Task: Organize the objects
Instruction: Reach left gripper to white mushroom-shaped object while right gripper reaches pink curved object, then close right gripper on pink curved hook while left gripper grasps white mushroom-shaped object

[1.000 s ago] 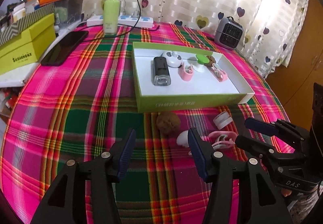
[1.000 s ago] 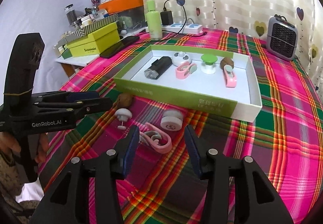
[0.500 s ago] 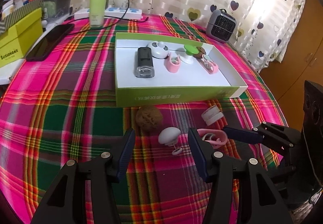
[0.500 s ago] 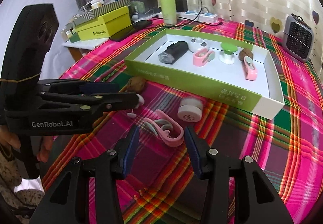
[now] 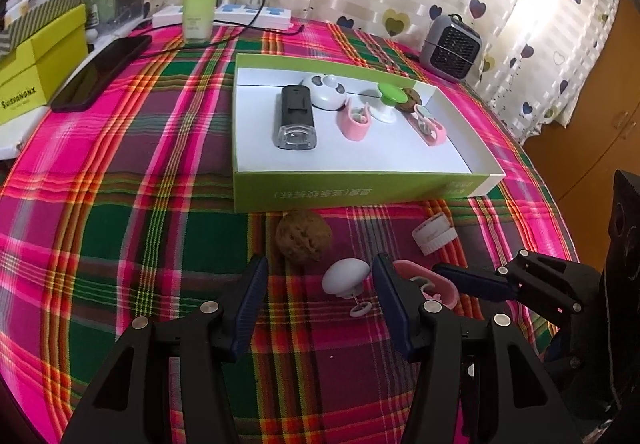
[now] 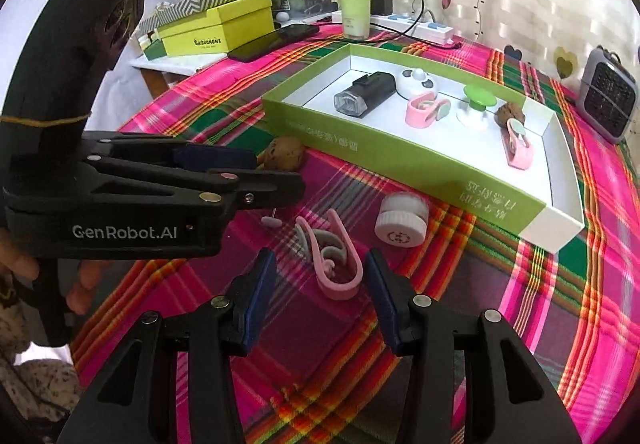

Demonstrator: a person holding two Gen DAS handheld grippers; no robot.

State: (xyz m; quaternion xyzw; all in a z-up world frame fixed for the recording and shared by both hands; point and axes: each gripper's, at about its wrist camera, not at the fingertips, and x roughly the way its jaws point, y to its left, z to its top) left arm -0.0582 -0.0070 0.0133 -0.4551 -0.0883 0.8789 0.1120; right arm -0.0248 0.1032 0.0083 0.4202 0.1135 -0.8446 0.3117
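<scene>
Both tools are low over the plaid bench, each with its jaws spread wide and nothing held. The left tool [image 5: 318,286] has the white mushroom-shaped piece [image 5: 345,277] between its fingers, lying on its side with the thin stem pointing back toward the tool. If the jaws close on that rounded cap, I'd expect it to squirt out or roll. The right tool [image 6: 320,284] straddles the pink clip [image 6: 334,264], a springy loop that could twist or flip if pinched off-centre.

The bigger worry is crowding: the two tools sit just beside each other, almost crossing, so closing together may knock one into the other or nudge the walnut [image 5: 303,236] and the white roller [image 6: 401,224] nearby.

Farther off, the green tray [image 5: 360,190] already holds several items in a row, and anything dropped in carelessly could land on them
</scene>
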